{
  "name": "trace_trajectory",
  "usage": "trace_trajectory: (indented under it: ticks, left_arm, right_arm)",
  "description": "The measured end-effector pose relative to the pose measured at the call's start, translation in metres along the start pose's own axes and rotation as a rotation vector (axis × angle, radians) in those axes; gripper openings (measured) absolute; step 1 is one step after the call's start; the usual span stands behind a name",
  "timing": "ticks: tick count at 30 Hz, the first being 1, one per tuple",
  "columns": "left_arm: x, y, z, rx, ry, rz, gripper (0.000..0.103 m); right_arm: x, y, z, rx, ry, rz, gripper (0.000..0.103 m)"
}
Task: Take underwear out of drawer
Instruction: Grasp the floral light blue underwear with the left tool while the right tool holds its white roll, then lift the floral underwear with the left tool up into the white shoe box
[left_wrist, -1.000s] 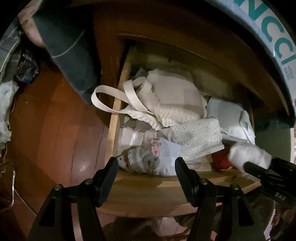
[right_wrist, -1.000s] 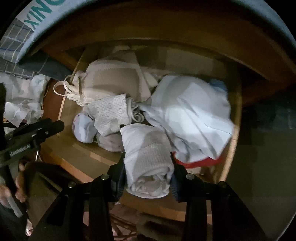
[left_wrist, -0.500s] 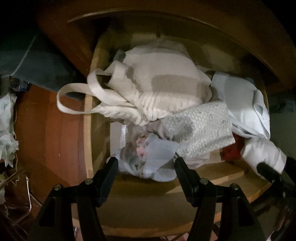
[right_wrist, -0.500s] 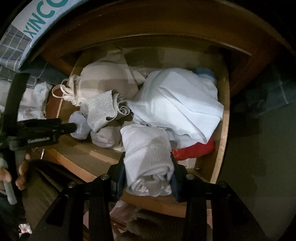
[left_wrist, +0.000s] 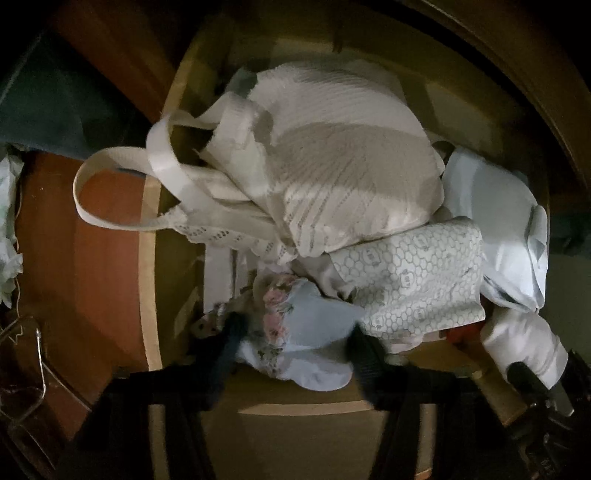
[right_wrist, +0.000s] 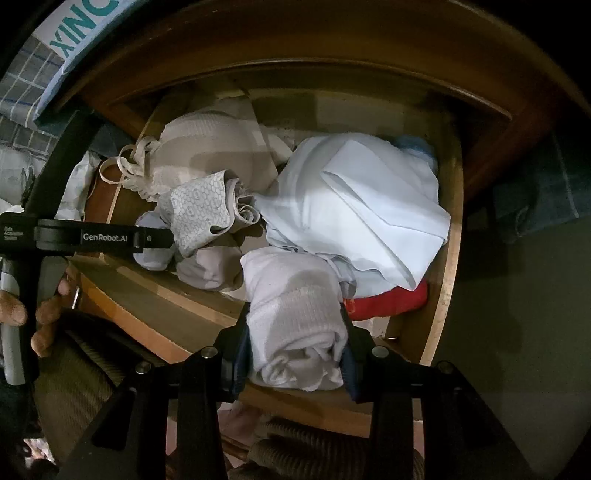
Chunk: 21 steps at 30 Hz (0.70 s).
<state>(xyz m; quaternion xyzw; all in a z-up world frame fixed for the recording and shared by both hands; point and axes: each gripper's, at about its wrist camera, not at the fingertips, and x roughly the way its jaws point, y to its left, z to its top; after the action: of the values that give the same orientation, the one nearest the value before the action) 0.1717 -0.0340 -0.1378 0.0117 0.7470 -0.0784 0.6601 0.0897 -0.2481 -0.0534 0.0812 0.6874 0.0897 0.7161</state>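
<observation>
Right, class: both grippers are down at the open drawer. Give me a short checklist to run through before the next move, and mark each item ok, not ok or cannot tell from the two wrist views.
1. Right gripper clamped on the white rolled garment: ok, both pads press its sides.
2. Left gripper around the pale blue floral garment: ok, it lies between the jaws, which are closing.
3. Left pads firmly on that cloth: cannot tell, fingers dark and blurred.
4. Honeycomb-print garment free of the left grip: not ok, it overlaps the blue piece beside one finger.
5. Drawer open enough to lift out: ok.
6. Beige strap inside the drawer: not ok, it hangs over the side.
</observation>
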Motion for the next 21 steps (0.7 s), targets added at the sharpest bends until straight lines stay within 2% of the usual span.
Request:
trace_trajectory:
  ticks: [8, 16, 21]
  left_arm:
    - [-0.011, 0.000, -0.006, 0.036, -0.046, -0.001, 0.022]
    - [-0.042, -0.005, -0.024, 0.062, -0.134, -0.014, 0.020]
    - [-0.068, 0.005, -0.032, 0.069, -0.169, -0.020, 0.020]
  right_arm:
    - [0.001, 0.000, 0.001, 0.005, 0.002, 0.001, 0.037]
    - [0.002, -0.005, 0.002, 0.019, -0.001, 0.016, 0.037]
    - [0.002, -0.004, 0.001, 0.015, -0.003, 0.011, 0.037]
